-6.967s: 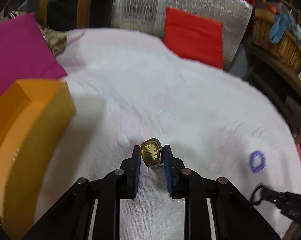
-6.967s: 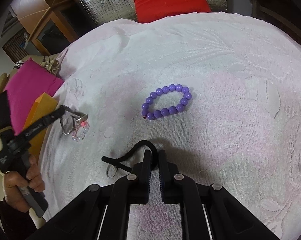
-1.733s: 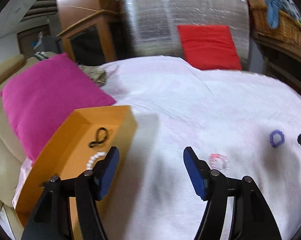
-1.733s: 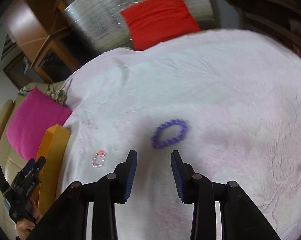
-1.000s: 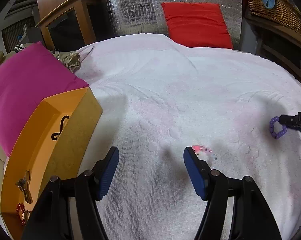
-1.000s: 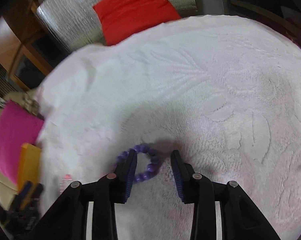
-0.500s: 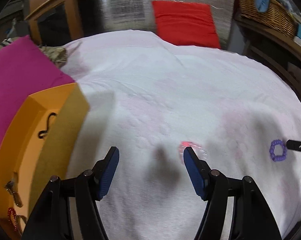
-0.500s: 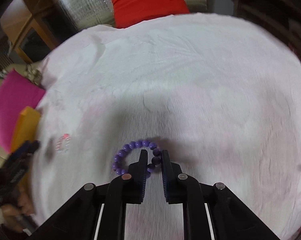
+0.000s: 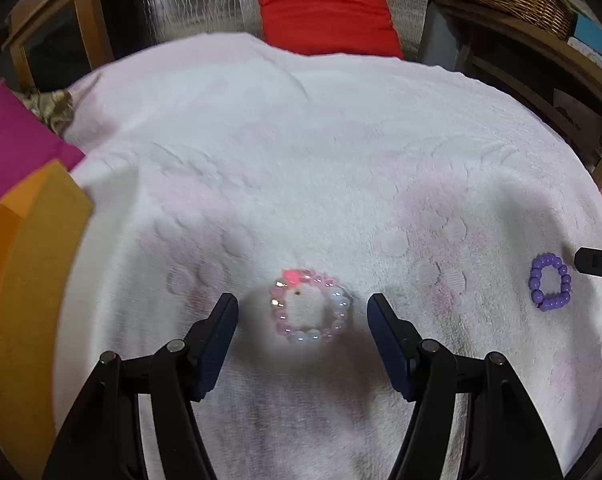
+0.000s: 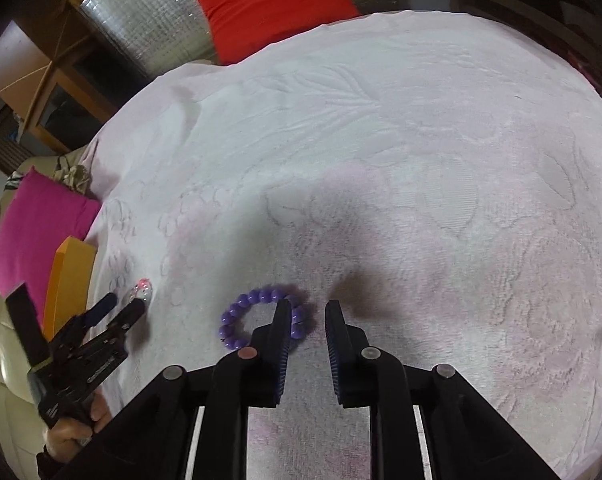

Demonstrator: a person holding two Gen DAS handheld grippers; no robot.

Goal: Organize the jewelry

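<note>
Left wrist view: the left gripper (image 9: pixel 301 322) stands spread wide over the white towel (image 9: pixel 321 152), the pink bead bracelet (image 9: pixel 310 307) lying loose between its fingers, untouched; the orange box (image 9: pixel 29 280) sits at the left edge; the purple bead bracelet (image 9: pixel 549 287) lies far right. Right wrist view: the right gripper (image 10: pixel 307 320) has just been opening a little, its fingers apart with nothing pinched; the purple bead bracelet (image 10: pixel 261 316) lies on the towel by the left finger, which covers part of it.

Two bracelets (image 9: pixel 311 311) (image 9: pixel 549 282) lie apart on the blanket (image 9: pixel 321 160), box (image 9: pixel 33 280) at its left.
</note>
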